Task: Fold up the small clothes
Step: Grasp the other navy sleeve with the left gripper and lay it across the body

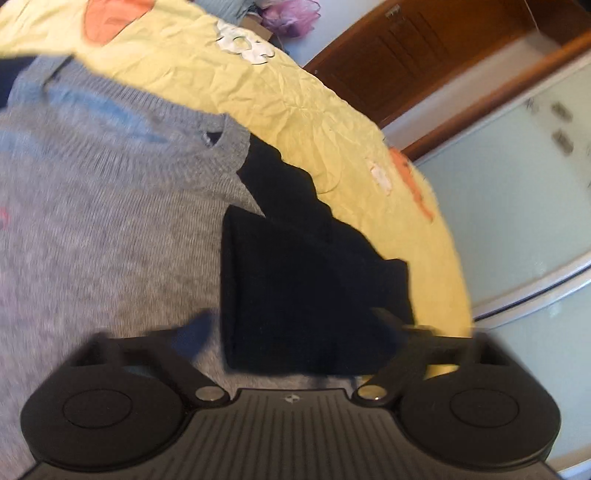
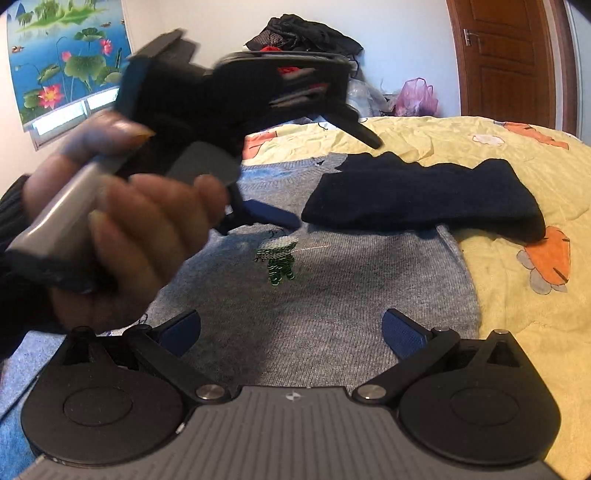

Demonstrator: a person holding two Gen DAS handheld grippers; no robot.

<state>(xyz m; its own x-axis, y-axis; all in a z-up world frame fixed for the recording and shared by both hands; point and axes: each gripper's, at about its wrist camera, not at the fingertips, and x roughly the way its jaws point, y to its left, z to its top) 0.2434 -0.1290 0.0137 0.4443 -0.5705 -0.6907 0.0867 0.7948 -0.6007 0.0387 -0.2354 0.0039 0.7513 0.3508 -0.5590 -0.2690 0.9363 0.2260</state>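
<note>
A small grey knit sweater [image 2: 303,306] with dark navy sleeves lies flat on the yellow bedsheet [image 2: 524,332]. It has a small green figure [image 2: 280,262] on its chest. Its navy sleeve [image 2: 424,195] is folded across the upper chest; it also shows in the left wrist view [image 1: 306,288]. My left gripper [image 1: 295,328] is open just above that sleeve's cuff and holds nothing; it also shows, blurred, in the right wrist view [image 2: 325,177]. My right gripper [image 2: 291,328] is open and empty over the sweater's lower body.
A heap of dark clothes [image 2: 306,33] and a pink plastic bag [image 2: 417,96] lie beyond the bed's far edge. A brown door [image 2: 506,59] stands at the right. The bed's edge [image 1: 461,258] drops off beside a pale cabinet [image 1: 517,206].
</note>
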